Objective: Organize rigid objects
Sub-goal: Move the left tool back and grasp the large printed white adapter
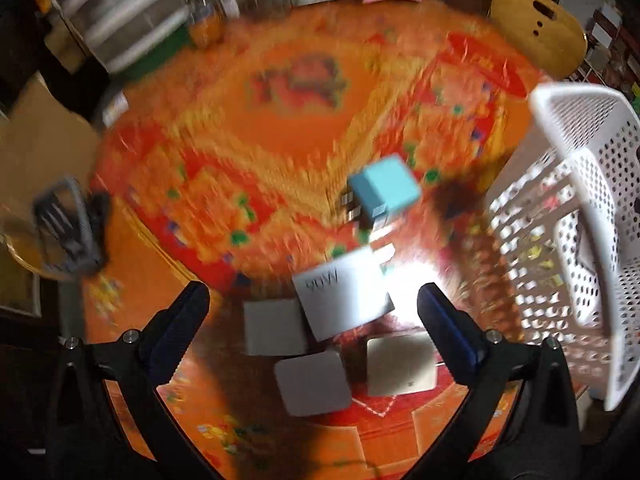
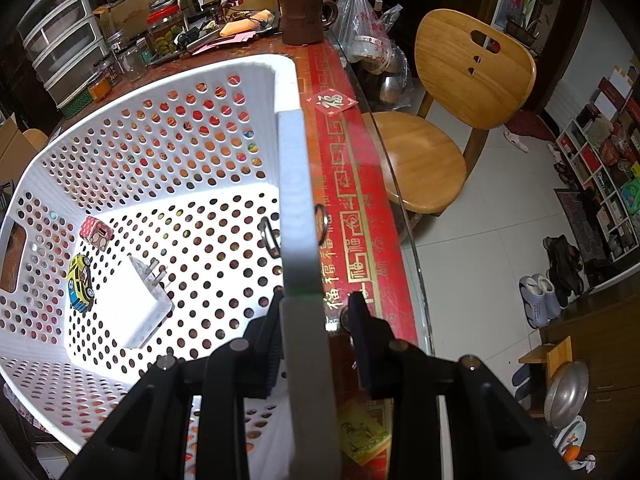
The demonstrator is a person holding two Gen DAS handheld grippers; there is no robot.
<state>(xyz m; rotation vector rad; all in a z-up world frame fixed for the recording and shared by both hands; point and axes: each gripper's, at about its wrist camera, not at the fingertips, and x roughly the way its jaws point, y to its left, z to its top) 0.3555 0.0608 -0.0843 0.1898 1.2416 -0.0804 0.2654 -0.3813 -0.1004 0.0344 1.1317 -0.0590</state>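
Note:
In the blurred left wrist view my left gripper stands wide open above a cluster of flat square boxes on the orange tablecloth: a white lettered one, two grey ones and a beige one. Nothing is between the fingers. A teal box lies just beyond them. The white perforated basket rises at the right. My right gripper is shut on the basket's rim. Inside the basket lie a white plug charger, a yellow toy car and a small red tin.
A wooden chair stands past the table's glass edge on the right. At the table's far side are a brown mug, jars and plastic drawers. A dark grey object sits at the table's left edge.

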